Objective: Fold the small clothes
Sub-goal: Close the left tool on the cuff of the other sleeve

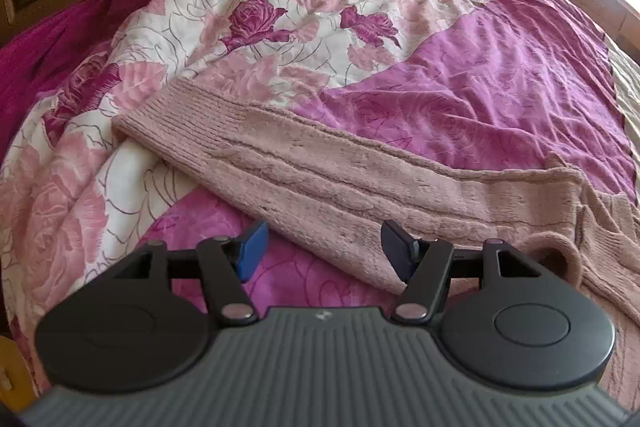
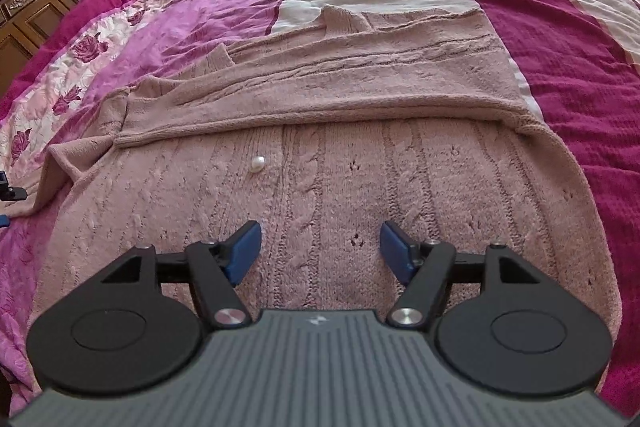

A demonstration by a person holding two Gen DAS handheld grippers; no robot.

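Both wrists — tongs (image 1: pixel 320 251) (image 2: pixel 320 251) wide, empty

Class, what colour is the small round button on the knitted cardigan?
Pearly white button, against the dusty pink cardigan; clearest in the right wrist view.

Left gripper (image 1: pixel 320 251) hung open over pink sweater sleeve (image 1: pixel 320 171), which lay diagonally across floral bedspread (image 1: pixel 480 67).

Left gripper (image 1: pixel 320 249) jaws spread wide, right gripper (image 2: pixel 320 249) likewise, both empty
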